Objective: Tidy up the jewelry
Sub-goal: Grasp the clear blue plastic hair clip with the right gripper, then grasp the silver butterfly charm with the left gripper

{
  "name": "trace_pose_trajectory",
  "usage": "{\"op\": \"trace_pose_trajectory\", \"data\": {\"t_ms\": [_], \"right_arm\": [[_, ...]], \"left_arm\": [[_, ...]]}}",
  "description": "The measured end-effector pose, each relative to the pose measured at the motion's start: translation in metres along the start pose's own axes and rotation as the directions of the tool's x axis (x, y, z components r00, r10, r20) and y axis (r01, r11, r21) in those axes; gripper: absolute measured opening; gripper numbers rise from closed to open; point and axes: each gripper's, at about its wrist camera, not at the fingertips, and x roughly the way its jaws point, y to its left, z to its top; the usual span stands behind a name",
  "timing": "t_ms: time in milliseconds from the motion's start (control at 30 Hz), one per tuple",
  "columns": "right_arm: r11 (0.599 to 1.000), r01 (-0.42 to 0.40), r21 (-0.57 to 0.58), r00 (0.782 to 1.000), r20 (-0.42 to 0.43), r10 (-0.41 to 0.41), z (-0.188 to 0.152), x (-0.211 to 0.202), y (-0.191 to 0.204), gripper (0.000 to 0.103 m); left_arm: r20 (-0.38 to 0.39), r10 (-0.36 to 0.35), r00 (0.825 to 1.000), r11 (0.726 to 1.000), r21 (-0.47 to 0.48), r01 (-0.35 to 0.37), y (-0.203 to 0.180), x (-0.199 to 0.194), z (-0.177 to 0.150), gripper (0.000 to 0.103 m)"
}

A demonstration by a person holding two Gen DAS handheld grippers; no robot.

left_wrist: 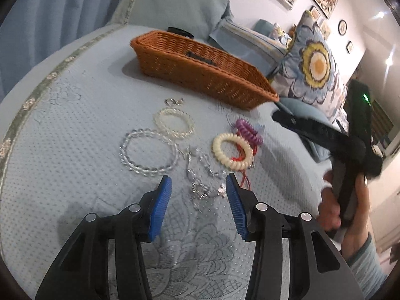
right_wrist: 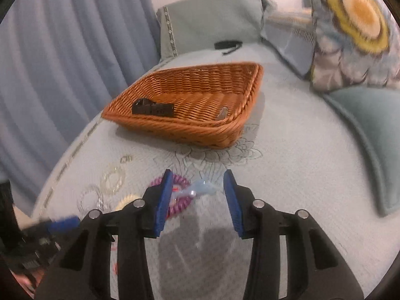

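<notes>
Jewelry lies on a pale blue bedspread [left_wrist: 75,150]. In the left wrist view I see a clear bead bracelet [left_wrist: 149,153], a cream bead bracelet [left_wrist: 174,123], a cream spiral tie [left_wrist: 232,151], a purple spiral tie [left_wrist: 248,132] and a silver chain [left_wrist: 200,187]. My left gripper [left_wrist: 198,187] is open, straddling the silver chain. My right gripper [right_wrist: 197,185] is open above a pale blue clip [right_wrist: 202,190] and the purple spiral tie [right_wrist: 178,195]. A wicker basket [right_wrist: 240,110] holds a dark clip [right_wrist: 152,108] and a silver piece [right_wrist: 222,112].
The basket [left_wrist: 200,75] stands at the far side of the bed. A flowered cushion [left_wrist: 315,70] and teal pillows [right_wrist: 370,130] lie to the right. A blue curtain [right_wrist: 62,62] hangs at the left. A small black object [right_wrist: 226,45] lies behind the basket.
</notes>
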Motion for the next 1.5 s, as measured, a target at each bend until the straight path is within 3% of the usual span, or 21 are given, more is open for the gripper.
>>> {"op": "trace_pose_trajectory", "data": {"t_ms": [167, 467, 667, 833, 967, 1100, 1200, 1367, 1467, 1500], "right_arm": [[0.998, -0.069, 0.002, 0.994, -0.082, 0.069, 0.004, 0.021, 0.003, 0.039], [0.985, -0.160, -0.059, 0.972, -0.184, 0.147, -0.032, -0.005, 0.016, 0.039], [0.965, -0.054, -0.257, 0.995, -0.094, 0.031, -0.039, -0.027, 0.045, 0.039], [0.947, 0.008, -0.320, 0.997, -0.069, -0.032, -0.032, -0.010, 0.050, 0.039], [0.950, 0.003, -0.313, 0.994, -0.104, -0.037, -0.033, 0.010, 0.046, 0.038], [0.950, -0.006, -0.313, 0.990, -0.136, -0.039, -0.045, 0.012, 0.048, 0.017], [0.959, 0.025, -0.281, 0.988, -0.140, -0.067, -0.053, 0.005, 0.048, 0.011], [0.976, 0.057, -0.209, 0.990, -0.117, -0.083, -0.070, -0.012, 0.047, 0.011], [0.978, 0.068, -0.198, 0.992, -0.095, -0.088, -0.073, -0.016, 0.047, 0.011], [0.979, 0.067, -0.193, 0.992, -0.090, -0.085, -0.073, -0.017, 0.046, 0.011]], "left_arm": [[-0.014, 0.033, 0.999, 0.999, 0.023, -0.033, -0.003, 0.007, -0.004, 0.042], [-0.023, 0.066, 0.998, 0.997, 0.041, -0.065, -0.004, 0.007, -0.005, 0.037], [-0.028, 0.063, 0.998, 0.997, 0.040, -0.062, -0.003, 0.007, -0.006, 0.037], [-0.028, 0.069, 0.997, 0.996, 0.050, -0.068, -0.004, 0.008, -0.007, 0.037], [-0.025, 0.068, 0.997, 0.997, 0.048, -0.067, -0.005, 0.008, -0.008, 0.037], [-0.027, 0.068, 0.997, 0.997, 0.043, -0.067, -0.005, 0.007, -0.008, 0.037], [-0.026, 0.079, 0.997, 0.995, 0.057, -0.078, -0.007, 0.008, -0.009, 0.037], [-0.004, 0.158, 0.987, 0.979, 0.129, -0.156, -0.023, 0.017, -0.010, 0.039], [0.019, 0.226, 0.974, 0.957, 0.182, -0.226, -0.033, 0.021, -0.013, 0.027], [0.021, 0.232, 0.972, 0.953, 0.195, -0.232, -0.035, 0.021, -0.014, 0.015]]}}
